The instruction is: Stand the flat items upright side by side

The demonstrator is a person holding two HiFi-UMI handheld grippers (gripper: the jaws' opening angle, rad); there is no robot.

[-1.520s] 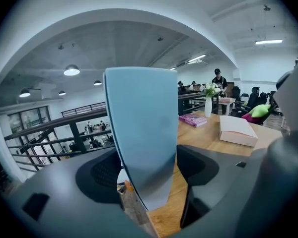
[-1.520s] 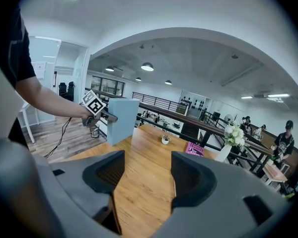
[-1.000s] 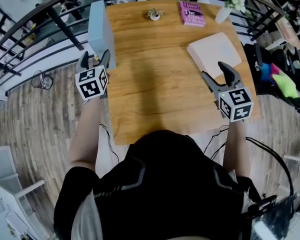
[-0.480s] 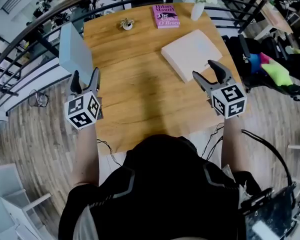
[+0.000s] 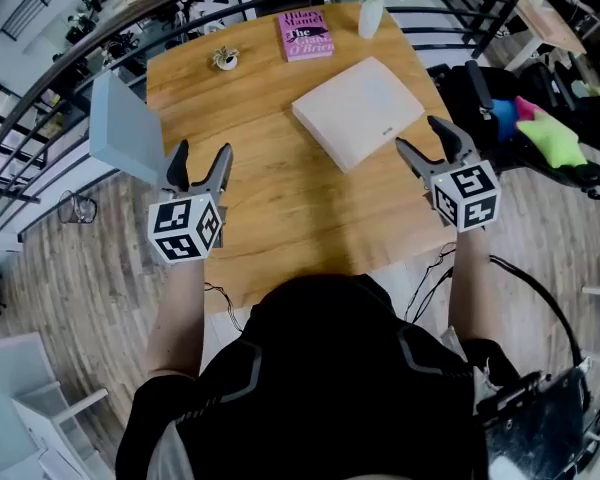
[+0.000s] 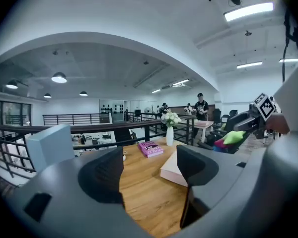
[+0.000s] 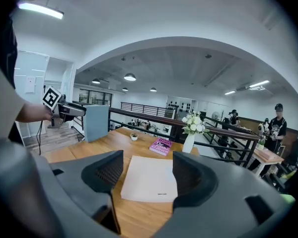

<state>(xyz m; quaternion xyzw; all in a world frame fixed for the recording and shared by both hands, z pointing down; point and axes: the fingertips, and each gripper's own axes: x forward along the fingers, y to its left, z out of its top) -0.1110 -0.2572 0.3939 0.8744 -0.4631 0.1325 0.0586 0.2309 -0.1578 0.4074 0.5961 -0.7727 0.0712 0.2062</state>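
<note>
**A:** How do the jaws stand?

**B:** The left gripper (image 5: 200, 154) has its jaws wide apart with nothing between them. Only bare wood of the light wooden table (image 5: 270, 198) shows in the gap. The right gripper (image 5: 423, 136) is wide too. Its jaws have just been opening, and they grip nothing. In the right gripper view the flat white rectangular slab (image 5: 358, 111) shows in the gap, but it lies farther off, clear of the pads.

**A:** Where are the flat items, taking the person's edge of the table as six o'clock?

**B:** The flat white rectangular slab lies flat at about one o'clock, turned askew to the table edges. The thin pink paperback book (image 5: 305, 35) lies flat at twelve, near the far edge. The pale blue-grey flat panel (image 5: 125, 133) stands on edge at nine to ten o'clock, by the table's left side.

**A:** And the grippers?

**B:** The left gripper is at eight o'clock, just beside the panel. The right is at four, near the slab's corner.

**A:** Anything else?

**B:** A white vase of pale flowers (image 5: 370, 13) stands right of the paperback, and a small potted plant (image 5: 225, 59) sits at eleven.
</note>
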